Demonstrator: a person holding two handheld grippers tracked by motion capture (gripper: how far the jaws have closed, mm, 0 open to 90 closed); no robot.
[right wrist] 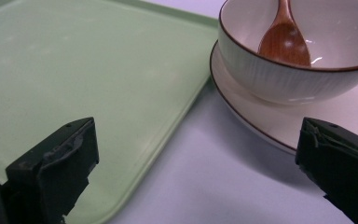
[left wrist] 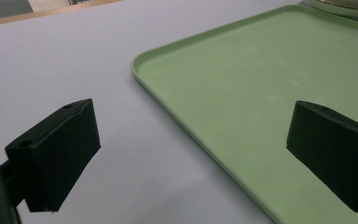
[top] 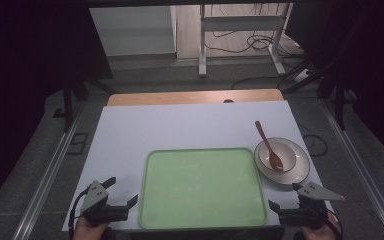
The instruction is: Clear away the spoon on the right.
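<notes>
A pale green tray (top: 202, 190) lies empty on the white table top (top: 180, 125), near the front edge. To its right a cream bowl (top: 280, 152) stands on a matching plate (top: 300, 167), and a brown wooden spoon (top: 269, 147) rests in the bowl with its handle pointing away. My left gripper (top: 123, 191) is open at the tray's front left corner, with its jaws straddling the tray's edge (left wrist: 177, 116). My right gripper (top: 284, 196) is open at the front right corner, between the tray (right wrist: 88, 60) and the plate (right wrist: 261, 121), just short of the bowl (right wrist: 279, 74).
A strip of wooden table edge (top: 195, 96) shows beyond the white top. Behind the table, a metal stand (top: 202, 45) and loose cables (top: 260, 42) are on the floor. The white surface to the left of and beyond the tray is bare.
</notes>
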